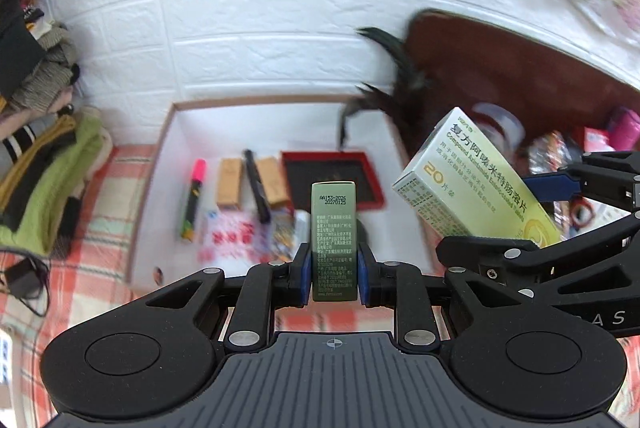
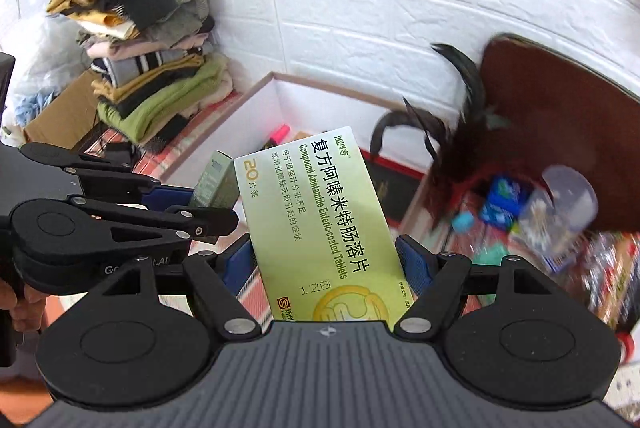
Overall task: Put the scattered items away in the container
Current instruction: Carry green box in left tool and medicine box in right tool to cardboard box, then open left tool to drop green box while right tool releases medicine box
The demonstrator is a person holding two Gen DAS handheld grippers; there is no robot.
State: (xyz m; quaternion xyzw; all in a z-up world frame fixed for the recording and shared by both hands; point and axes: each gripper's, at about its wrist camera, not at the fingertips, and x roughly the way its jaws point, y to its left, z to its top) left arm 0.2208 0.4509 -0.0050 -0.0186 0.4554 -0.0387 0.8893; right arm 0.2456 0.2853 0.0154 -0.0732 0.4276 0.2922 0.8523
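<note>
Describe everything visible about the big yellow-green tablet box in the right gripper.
The tablet box is a flat, glossy yellow-green cardboard carton with dark Chinese lettering, "Compound Azintamide Enteric-coated Tablets", a yellow "20" and a gold emblem near its lower end. It looks closed and undented. The right gripper clamps it across its width, blue pads on both long edges, holding it tilted in the air before the white storage box.

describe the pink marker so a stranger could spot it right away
Find the white open box against the white brick wall. Along its left inside wall lies the highlighter, left of two tan blocks. It alone has a neon pink cap on a dark barrel.
</note>
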